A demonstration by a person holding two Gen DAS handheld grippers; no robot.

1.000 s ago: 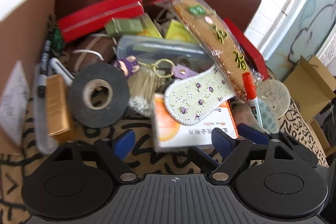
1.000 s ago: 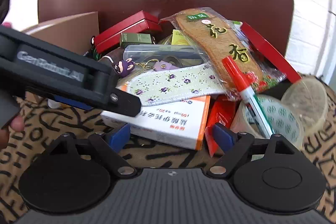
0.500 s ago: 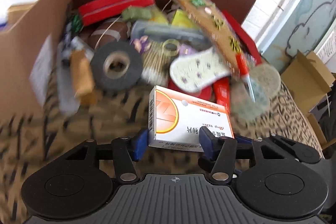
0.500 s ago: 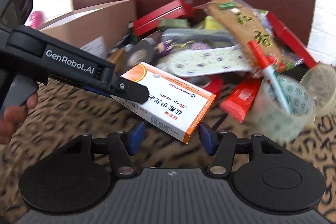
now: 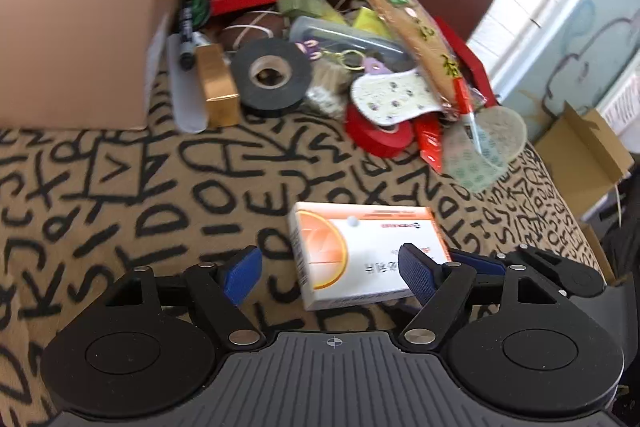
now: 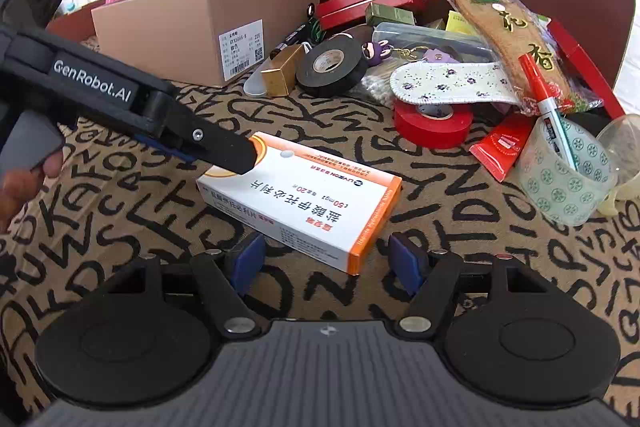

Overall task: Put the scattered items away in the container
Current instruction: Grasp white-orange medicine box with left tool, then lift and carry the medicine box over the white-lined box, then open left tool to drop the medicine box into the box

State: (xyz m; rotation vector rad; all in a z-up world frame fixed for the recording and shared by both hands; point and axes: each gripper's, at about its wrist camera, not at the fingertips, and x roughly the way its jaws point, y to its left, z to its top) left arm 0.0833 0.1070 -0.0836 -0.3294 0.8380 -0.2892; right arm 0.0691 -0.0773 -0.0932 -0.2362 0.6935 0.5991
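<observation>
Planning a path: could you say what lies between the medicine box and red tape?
Only bare cloth separates medicine box and red tape, in both wrist views.

The medicine box (image 6: 304, 199) lies on the cloth (image 6: 460, 227), before the clutter pile (image 6: 440, 67); cardboard box (image 6: 192, 23) behind-left.

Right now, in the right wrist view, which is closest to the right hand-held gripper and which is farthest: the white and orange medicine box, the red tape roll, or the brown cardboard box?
From the right hand-held gripper:
1. White and orange medicine box, just ahead.
2. Red tape roll, ahead, right.
3. Brown cardboard box, far back, left.
</observation>
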